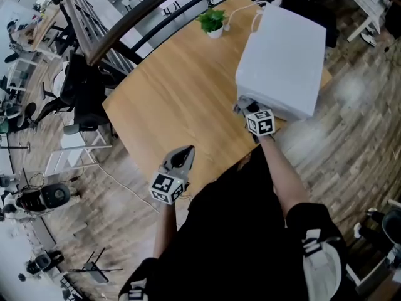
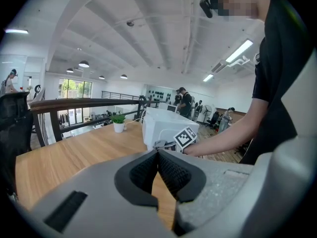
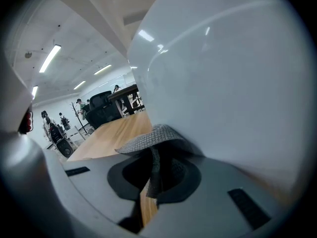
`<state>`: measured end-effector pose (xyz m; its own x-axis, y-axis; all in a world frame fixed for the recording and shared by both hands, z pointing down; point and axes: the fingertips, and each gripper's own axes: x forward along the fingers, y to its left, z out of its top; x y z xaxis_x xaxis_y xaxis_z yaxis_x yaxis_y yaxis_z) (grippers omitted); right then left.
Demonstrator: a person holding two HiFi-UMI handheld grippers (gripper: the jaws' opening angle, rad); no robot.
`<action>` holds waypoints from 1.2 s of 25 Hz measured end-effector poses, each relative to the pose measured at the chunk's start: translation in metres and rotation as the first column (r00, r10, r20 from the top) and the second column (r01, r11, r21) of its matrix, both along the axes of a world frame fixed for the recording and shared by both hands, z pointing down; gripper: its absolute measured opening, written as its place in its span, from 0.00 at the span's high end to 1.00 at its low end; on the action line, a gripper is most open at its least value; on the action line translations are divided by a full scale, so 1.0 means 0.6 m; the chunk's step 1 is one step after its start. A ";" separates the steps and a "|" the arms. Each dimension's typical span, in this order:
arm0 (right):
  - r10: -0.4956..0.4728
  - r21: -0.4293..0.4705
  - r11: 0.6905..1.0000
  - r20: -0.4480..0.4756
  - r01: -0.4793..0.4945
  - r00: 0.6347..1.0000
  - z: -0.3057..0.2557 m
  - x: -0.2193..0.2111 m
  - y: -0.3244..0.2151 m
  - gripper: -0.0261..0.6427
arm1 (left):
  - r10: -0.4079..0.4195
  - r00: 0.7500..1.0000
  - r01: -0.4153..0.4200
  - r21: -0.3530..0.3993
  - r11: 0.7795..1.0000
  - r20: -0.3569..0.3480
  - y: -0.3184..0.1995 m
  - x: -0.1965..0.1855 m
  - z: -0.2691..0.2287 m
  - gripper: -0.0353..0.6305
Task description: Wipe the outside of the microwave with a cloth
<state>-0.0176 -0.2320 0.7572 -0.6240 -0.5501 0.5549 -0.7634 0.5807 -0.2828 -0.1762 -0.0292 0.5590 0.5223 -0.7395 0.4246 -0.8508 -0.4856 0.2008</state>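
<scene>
Grey knitted cloth (image 3: pixel 154 139) is pinched between the closed jaws of the right tool (image 3: pixel 152 168), its free fold pressed against the near lower corner of the white microwave (image 1: pixel 283 54). The wiping seems to be under way on that near face. The next move probably calls for sliding the cloth across the panel under steady pressure, then over the top and round the sides. The left tool (image 1: pixel 185 153) hangs idle, jaws pressed together on nothing, well in front of the microwave and to its left, above the wooden desk (image 1: pixel 164 93). The microwave stands on that desk, a plain glossy box with no marks showing and a small potted plant (image 1: pixel 213 21) behind it.
</scene>
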 end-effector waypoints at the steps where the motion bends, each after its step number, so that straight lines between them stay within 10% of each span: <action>1: 0.003 -0.004 1.000 -0.002 -0.003 1.000 0.001 0.003 0.001 0.94 | 0.003 1.000 -0.003 -0.001 1.000 0.000 -0.001 0.001 0.000 0.95; 30: 0.128 -0.011 0.992 -0.090 -0.129 0.988 0.022 0.161 0.036 0.94 | 0.149 0.989 -0.149 0.013 0.989 -0.017 -0.022 0.048 0.009 0.95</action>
